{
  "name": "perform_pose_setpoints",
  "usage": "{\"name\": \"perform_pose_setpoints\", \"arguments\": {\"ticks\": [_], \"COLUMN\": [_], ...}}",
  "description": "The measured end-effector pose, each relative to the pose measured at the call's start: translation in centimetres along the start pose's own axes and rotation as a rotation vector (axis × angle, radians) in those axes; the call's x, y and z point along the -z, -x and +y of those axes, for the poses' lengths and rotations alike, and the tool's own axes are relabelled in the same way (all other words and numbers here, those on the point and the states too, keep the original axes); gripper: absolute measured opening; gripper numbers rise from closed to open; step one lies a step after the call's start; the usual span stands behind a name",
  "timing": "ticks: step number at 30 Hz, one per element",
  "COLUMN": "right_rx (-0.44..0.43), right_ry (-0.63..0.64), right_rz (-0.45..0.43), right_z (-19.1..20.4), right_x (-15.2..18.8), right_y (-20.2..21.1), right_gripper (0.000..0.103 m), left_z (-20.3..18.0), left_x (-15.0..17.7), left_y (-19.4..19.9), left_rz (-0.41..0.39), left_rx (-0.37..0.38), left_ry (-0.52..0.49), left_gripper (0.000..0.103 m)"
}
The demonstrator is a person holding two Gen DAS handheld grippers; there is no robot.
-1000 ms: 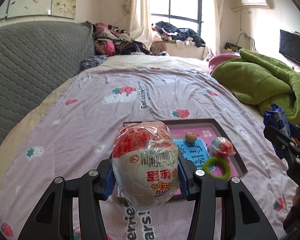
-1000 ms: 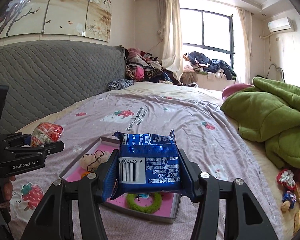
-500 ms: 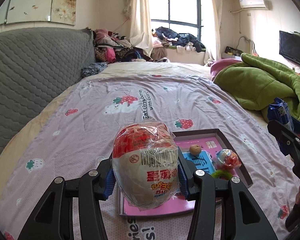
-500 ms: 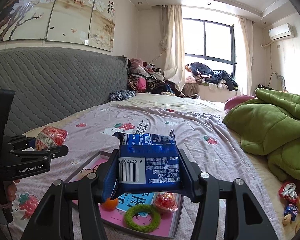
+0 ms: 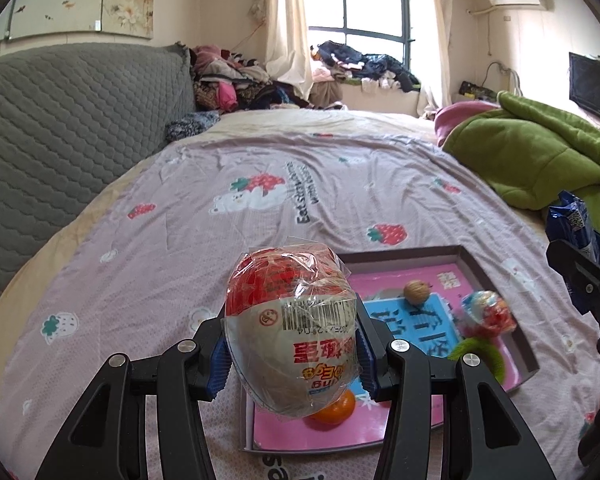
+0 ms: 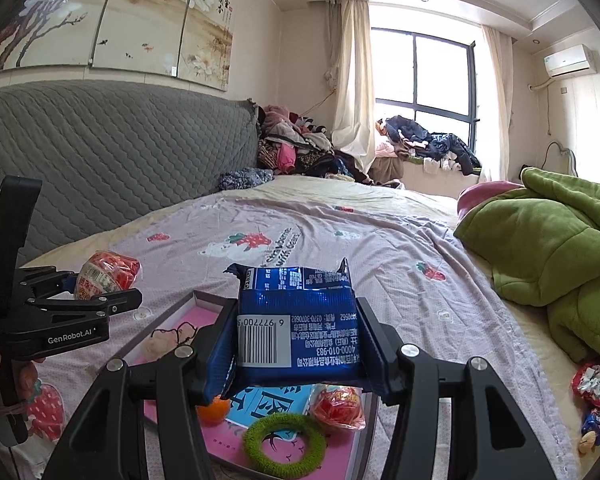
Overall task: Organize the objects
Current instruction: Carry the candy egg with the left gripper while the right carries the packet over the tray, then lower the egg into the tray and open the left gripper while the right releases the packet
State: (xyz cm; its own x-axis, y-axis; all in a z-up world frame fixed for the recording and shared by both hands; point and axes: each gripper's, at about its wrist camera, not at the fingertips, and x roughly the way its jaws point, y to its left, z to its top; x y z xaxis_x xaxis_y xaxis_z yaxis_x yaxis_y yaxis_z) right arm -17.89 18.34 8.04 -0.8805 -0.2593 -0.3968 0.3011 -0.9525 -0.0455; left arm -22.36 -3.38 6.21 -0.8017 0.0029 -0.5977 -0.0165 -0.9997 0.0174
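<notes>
My left gripper (image 5: 294, 354) is shut on a red and white wrapped egg toy (image 5: 292, 328) and holds it above the near left of a pink tray (image 5: 466, 254) on the bed. My right gripper (image 6: 298, 344) is shut on a blue snack packet (image 6: 296, 328) above the same tray (image 6: 202, 298). In the tray lie an orange (image 5: 336, 410), a walnut (image 5: 416, 292), a red wrapped candy (image 5: 486, 314), a green ring (image 6: 284, 442) and a blue card (image 5: 416, 328). A small plush (image 6: 160, 342) lies at the tray's left in the right wrist view.
The tray sits on a pink strawberry bedsheet (image 5: 260, 208). A green blanket (image 5: 540, 156) is heaped at the right. A grey quilted headboard (image 5: 60, 120) runs along the left. Loose wrapped sweets (image 6: 590, 396) lie on the sheet at the right. Clothes pile up at the far end (image 5: 236, 84).
Both grippers have risen and pulled back a little, each keeping its object. More of the tray now shows below them, including the orange.
</notes>
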Motion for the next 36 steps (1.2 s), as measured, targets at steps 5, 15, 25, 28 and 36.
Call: {"name": "perform_pose_setpoints", "arguments": {"ticks": [5, 15, 25, 28, 36], "right_rx": [0.002, -0.01, -0.011, 0.004, 0.03], "right_ry": [0.014, 0.042, 0.077, 0.08, 0.105], "right_rz": [0.036, 0.133, 0.223, 0.244, 0.297], "right_z": [0.2, 0.9, 2.2, 2.1, 2.1], "right_x": [1.0, 3.5, 5.9, 6.4, 7.5], "right_y": [-1.8, -5.3, -7.6, -8.1, -9.1], "right_gripper": [0.056, 0.056, 0.056, 0.056, 0.056], "left_z": [0.3, 0.0, -0.2, -0.2, -0.6], "left_x": [0.7, 1.9, 3.3, 3.5, 4.1], "left_y": [-2.1, -5.4, -8.0, -8.4, -9.3], "left_rz": [0.039, 0.102, 0.161, 0.169, 0.193], "left_rx": [-0.012, -0.02, -0.016, -0.008, 0.001], "left_ry": [-0.002, -0.013, -0.027, -0.026, -0.032], "left_gripper": [0.052, 0.052, 0.052, 0.052, 0.052]}}
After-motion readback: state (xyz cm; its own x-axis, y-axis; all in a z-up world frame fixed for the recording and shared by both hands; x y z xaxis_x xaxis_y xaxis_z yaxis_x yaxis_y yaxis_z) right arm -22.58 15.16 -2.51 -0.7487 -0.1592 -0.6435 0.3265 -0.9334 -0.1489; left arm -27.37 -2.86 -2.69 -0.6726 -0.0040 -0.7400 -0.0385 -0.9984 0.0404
